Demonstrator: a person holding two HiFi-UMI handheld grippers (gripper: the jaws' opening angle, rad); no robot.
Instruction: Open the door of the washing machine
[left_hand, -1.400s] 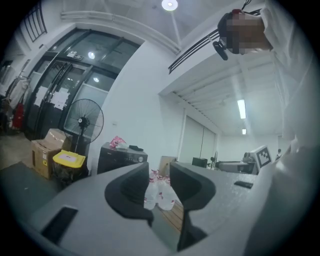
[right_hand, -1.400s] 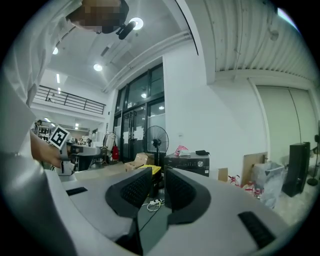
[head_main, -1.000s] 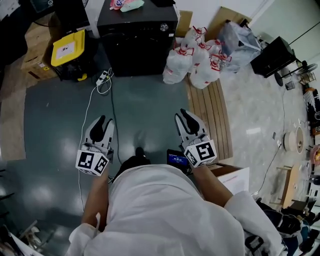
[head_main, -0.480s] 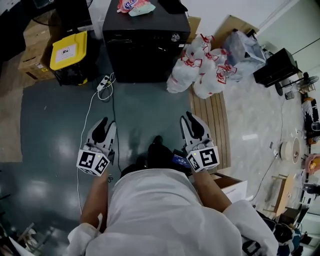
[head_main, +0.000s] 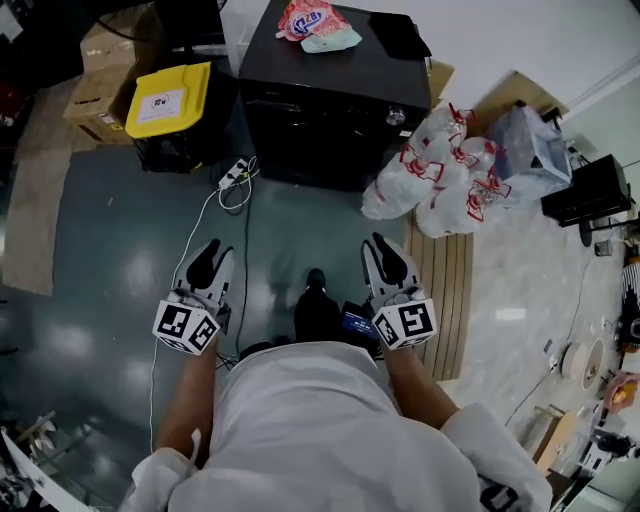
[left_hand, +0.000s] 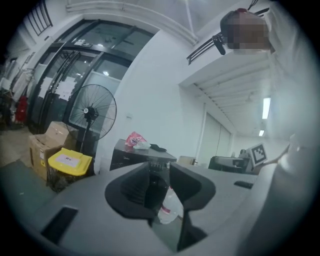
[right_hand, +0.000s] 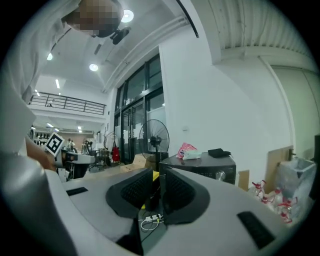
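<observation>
The black washing machine (head_main: 330, 90) stands on the floor ahead of me, seen from above in the head view. Its front is foreshortened, so the door does not show clearly; a silver knob (head_main: 397, 117) sits at its top right. It shows also as the washing machine (left_hand: 131, 156) in the left gripper view and the washing machine (right_hand: 210, 170) in the right. My left gripper (head_main: 205, 262) is held out level, open and empty, well short of the machine. My right gripper (head_main: 385, 255) is level too, with a narrow gap between its jaws and nothing in it.
A yellow-lidded box (head_main: 170, 100) and cardboard boxes (head_main: 100, 70) stand left of the machine. A power strip (head_main: 232, 175) with a cable lies before it. White bags (head_main: 440, 185) and wooden slats (head_main: 445, 290) are at the right. A pink packet (head_main: 312, 20) lies on top. A fan (left_hand: 92, 112) stands behind.
The person has walked toward the washing machine, which now sits lower and larger in the head view. Both grippers came forward with the body; their jaws look unchanged.
</observation>
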